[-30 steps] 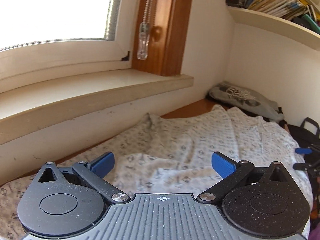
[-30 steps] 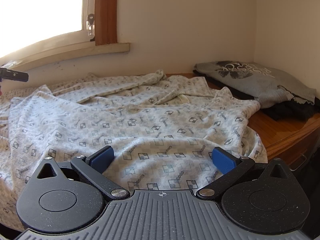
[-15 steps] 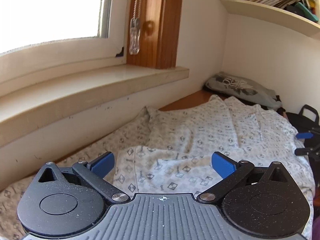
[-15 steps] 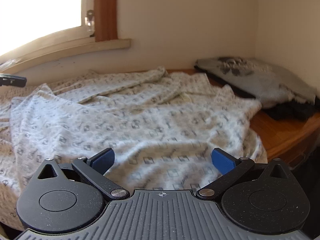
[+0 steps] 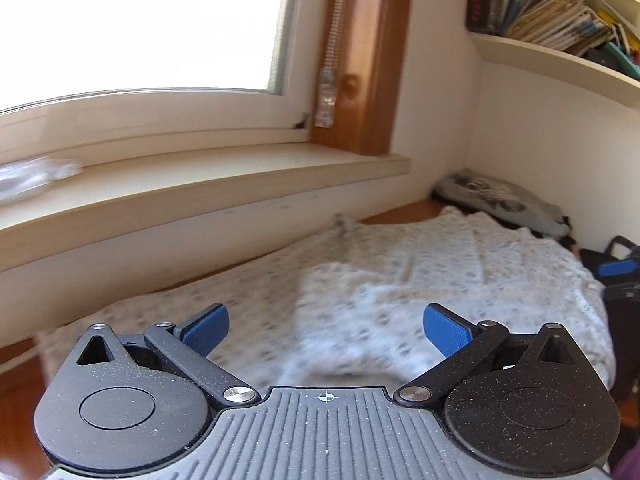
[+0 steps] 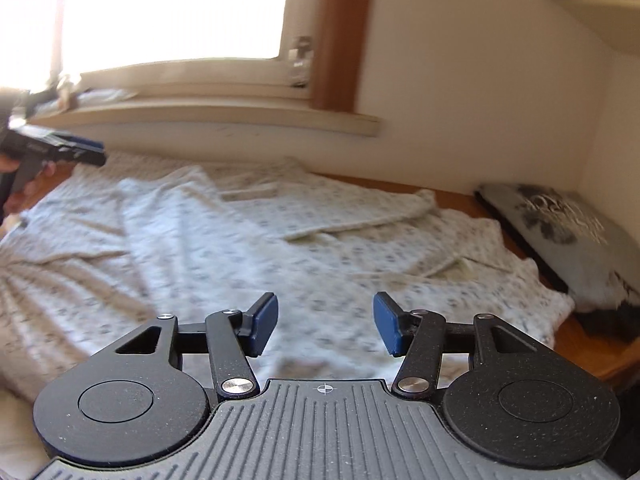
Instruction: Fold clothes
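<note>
Corner of a room: cream walls, a bright window [image 5: 140, 24] with a wood frame, a pale sill [image 5: 200, 184] running under it, a shelf [image 5: 560, 56] crammed with books and papers up to the right.

Wooden table [image 6: 592, 344] below the sill, brown top showing only at the edges. Nearly all of it is covered by the garment [image 6: 248, 248], a large pale piece with a small repeating grey print, spread out but rumpled, with a folded-over flap and ridges near the middle. Motion blur hides finer detail.

At the far right corner, a folded grey shirt [image 6: 568, 220] with a dark graphic, resting on something black.

My read on handling: thin, soft, light cloth, no stiffness, will sag and drag rather than hold shape. I'd pinch at a hem or corner, the near right edge looks reachable, and lift both sides evenly so the fold doesn't skew.

My left hand-held gripper [image 5: 326, 328] hangs over the near edge of the cloth, jaws spread wide, nothing in them.

My right hand-held gripper [image 6: 325, 324] is above the cloth, jaws closing, about halfway in, nothing visible between the blue pads [image 6: 266, 320].
</note>
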A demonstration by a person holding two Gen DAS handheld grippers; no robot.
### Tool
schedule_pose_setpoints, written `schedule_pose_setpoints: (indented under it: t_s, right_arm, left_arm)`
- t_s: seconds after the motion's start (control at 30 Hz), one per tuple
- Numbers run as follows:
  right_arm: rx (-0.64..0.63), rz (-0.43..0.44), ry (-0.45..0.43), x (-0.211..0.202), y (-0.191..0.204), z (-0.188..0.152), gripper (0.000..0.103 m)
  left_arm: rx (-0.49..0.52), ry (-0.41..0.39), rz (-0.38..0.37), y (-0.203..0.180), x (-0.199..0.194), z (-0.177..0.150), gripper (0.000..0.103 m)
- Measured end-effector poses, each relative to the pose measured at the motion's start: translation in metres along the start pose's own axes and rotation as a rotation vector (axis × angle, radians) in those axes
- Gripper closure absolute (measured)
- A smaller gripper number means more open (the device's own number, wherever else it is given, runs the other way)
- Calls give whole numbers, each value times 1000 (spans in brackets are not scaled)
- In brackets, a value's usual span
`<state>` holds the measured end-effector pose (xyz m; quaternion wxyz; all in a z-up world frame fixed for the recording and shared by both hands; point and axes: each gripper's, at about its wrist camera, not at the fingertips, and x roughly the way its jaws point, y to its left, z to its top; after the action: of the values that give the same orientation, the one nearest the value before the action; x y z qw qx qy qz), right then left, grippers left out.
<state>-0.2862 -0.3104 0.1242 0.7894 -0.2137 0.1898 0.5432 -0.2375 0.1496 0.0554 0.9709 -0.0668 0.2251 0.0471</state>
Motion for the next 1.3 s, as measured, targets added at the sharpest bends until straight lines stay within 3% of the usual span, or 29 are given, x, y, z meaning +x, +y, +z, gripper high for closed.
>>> schedule_pose_setpoints:
  t_s: [0.1, 0.2, 0.37, 0.47, 0.53, 0.7, 0.8, 0.97, 1.2, 1.3]
  right_arm:
    - [-51, 5, 35, -16, 20, 10, 37]
    - [-80, -13, 80, -38, 33, 8, 28]
    - [-62, -62, 128, -92, 48, -17, 14]
    - [4, -89, 106, -124, 48, -37, 6]
    - [63, -101, 61, -137, 42, -46, 2]
    - [135, -138, -28, -151, 25, -40, 0]
    - [154, -147, -75, -159, 20, -40, 0]
    - [165, -175, -106, -160, 15, -43, 0]
    - [139, -160, -67, -150, 20, -48, 0]
    - [130, -153, -53, -146, 23, -49, 0]
  left_arm:
    - [-18, 30, 9, 12, -12, 0, 0]
    - [-15, 25, -42, 23, -26, -1, 0]
    - [2, 47, -46, 27, -32, -4, 0]
    - [21, 51, -65, 22, -31, -6, 0]
    - [-4, 39, -122, 19, -31, -7, 0]
    - [-51, 35, -238, 10, -31, -10, 0]
    - [-20, 12, -238, 5, -32, -11, 0]
    - [-58, 19, -186, 16, -25, -14, 0]
    - [-130, -1, -90, 37, -25, -14, 0]
    - [-129, -10, -86, 38, -28, -13, 0]
